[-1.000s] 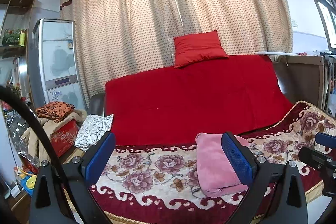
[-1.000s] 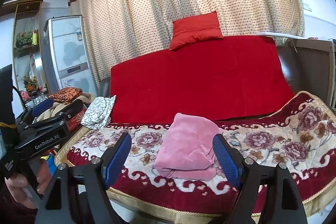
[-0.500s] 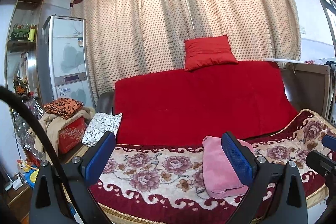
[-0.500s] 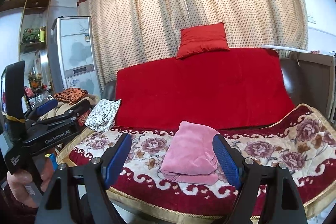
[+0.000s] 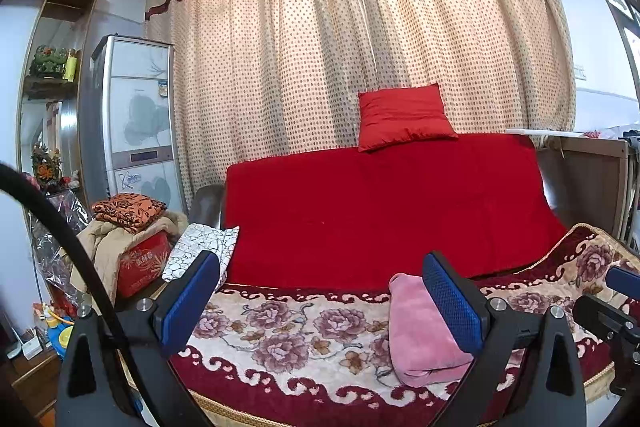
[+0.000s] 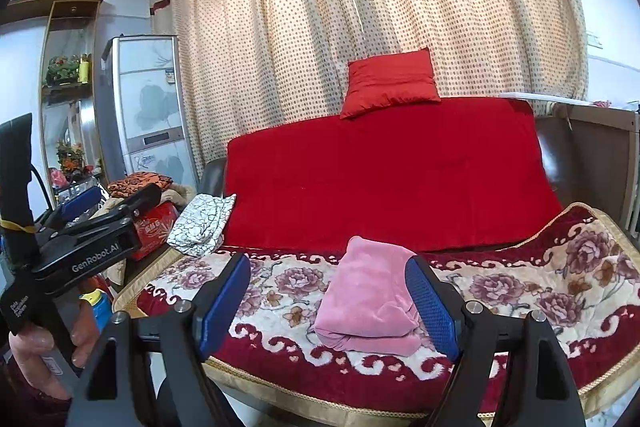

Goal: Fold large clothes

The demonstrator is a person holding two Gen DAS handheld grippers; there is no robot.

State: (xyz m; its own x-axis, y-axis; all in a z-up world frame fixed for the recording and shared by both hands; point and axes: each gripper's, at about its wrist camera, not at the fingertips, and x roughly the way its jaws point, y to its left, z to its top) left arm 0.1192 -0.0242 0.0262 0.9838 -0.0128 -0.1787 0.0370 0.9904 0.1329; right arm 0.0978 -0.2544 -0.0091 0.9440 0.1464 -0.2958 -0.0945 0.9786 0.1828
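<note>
A pink garment (image 5: 420,335), folded into a thick rectangle, lies on the floral blanket (image 5: 288,331) near the sofa's front edge; it also shows in the right wrist view (image 6: 368,303). My left gripper (image 5: 320,303) is open and empty, held back from the sofa with the garment behind its right finger. My right gripper (image 6: 328,307) is open and empty, in front of the garment and apart from it. The left gripper's body (image 6: 84,247) shows at the left of the right wrist view, held by a hand.
A red cover (image 5: 380,211) drapes the sofa back with a red cushion (image 5: 404,115) on top. A black-and-white cloth (image 5: 200,251) lies on the left armrest. Piled clothes and a red box (image 5: 132,251) stand left, by a tall white cabinet (image 5: 136,131). A wooden unit (image 5: 588,179) stands right.
Both grippers have pulled back and tilted up from the sofa, so the garment sits lower and smaller in view. The garment has not moved. Both stay open.
</note>
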